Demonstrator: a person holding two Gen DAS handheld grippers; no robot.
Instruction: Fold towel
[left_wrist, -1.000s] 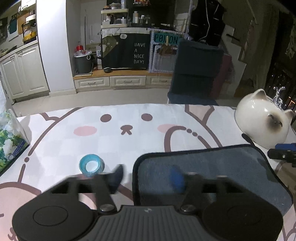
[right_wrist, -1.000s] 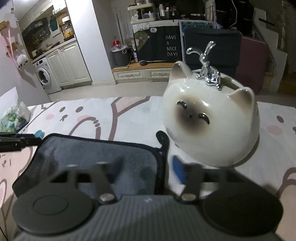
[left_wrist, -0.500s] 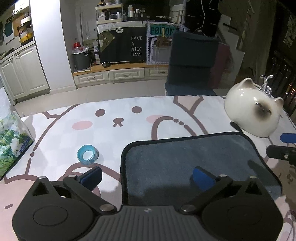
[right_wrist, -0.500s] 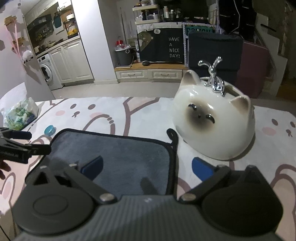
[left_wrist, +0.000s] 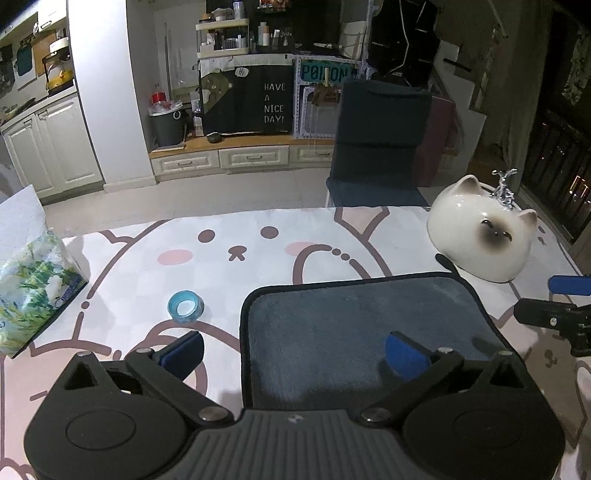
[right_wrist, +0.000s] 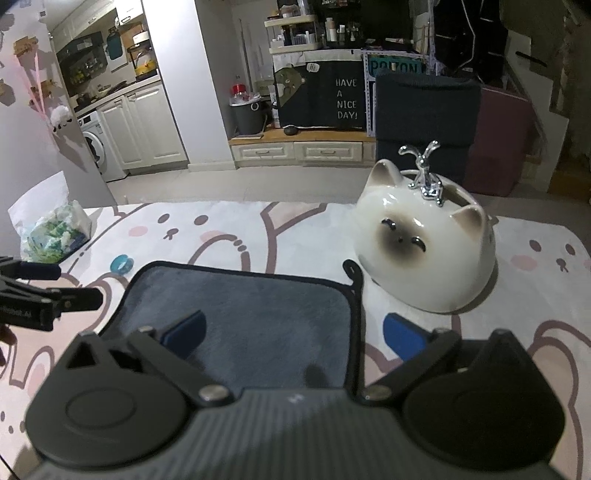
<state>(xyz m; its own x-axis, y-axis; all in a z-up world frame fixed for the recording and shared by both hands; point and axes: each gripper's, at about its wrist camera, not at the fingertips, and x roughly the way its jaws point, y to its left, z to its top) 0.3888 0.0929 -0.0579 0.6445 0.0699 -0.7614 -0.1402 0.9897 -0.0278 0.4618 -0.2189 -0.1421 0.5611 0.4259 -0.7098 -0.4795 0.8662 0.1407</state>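
A dark grey towel (left_wrist: 354, 325) with black edging lies flat on the table; it also shows in the right wrist view (right_wrist: 251, 314). My left gripper (left_wrist: 293, 354) is open and empty, held above the towel's near left corner, straddling its left edge. My right gripper (right_wrist: 293, 332) is open and empty above the towel's near right corner, straddling its right edge. Each gripper shows at the edge of the other's view: the right gripper (left_wrist: 554, 314), the left gripper (right_wrist: 48, 291).
A white ceramic cat bowl (left_wrist: 484, 236) stands just beyond the towel's far right corner, next to its hanging loop (right_wrist: 352, 269). A blue tape roll (left_wrist: 184, 306) lies left of the towel. A tissue pack (left_wrist: 29, 291) sits at the table's left edge.
Both grippers opened from shut and pulled back and up from the towel. The towel lies flat, released.
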